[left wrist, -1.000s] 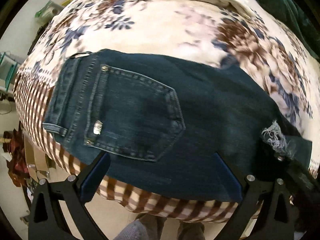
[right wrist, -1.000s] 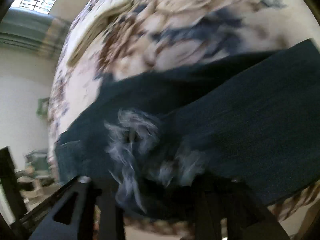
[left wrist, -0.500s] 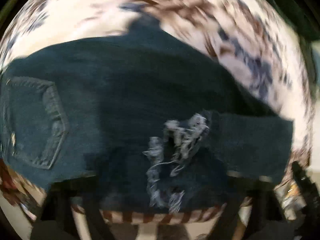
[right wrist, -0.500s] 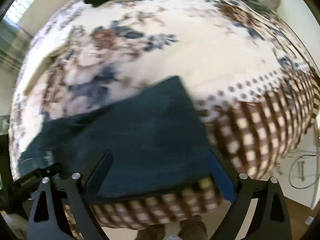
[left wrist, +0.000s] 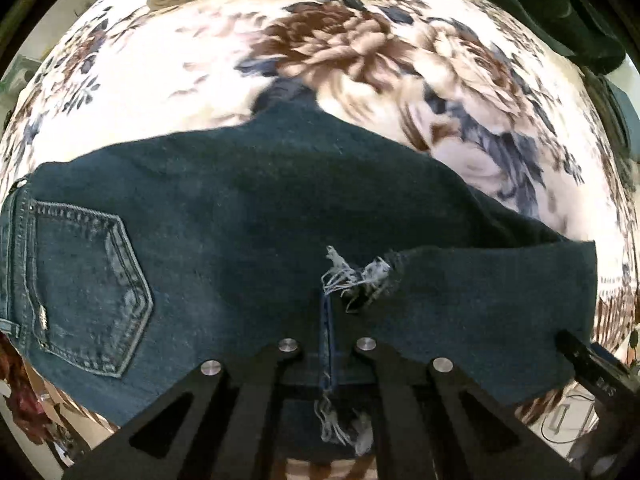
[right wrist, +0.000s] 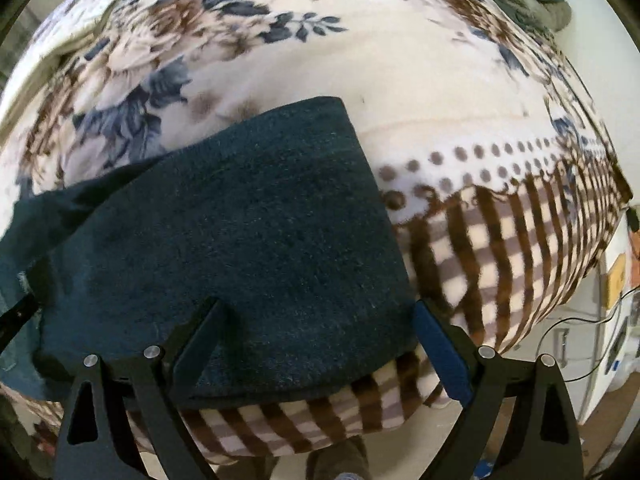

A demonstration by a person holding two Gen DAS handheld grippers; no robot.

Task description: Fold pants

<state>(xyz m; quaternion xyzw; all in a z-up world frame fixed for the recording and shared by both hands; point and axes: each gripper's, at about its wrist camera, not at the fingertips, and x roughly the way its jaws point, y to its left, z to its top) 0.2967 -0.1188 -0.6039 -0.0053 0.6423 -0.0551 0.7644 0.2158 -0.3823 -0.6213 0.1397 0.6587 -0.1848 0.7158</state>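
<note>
One pair of dark jeans (left wrist: 256,216) spread along the near edge of the bed (left wrist: 168,80). Left tool (left wrist: 327,344) pinched shut on the frayed knee, wide open a second ago; right tool (right wrist: 316,344) spread wide over the leg end, gripping nothing. Next: right closing, then folding over.

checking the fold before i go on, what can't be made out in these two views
- Left wrist view: whether the left tool pinches one denim layer or more of the jeans; its own fingers cover the fabric by the frayed rip.
- Left wrist view: the waistband, cut off at the left edge.
- Right wrist view: the near leg edge, hidden behind the open right tool.
</note>
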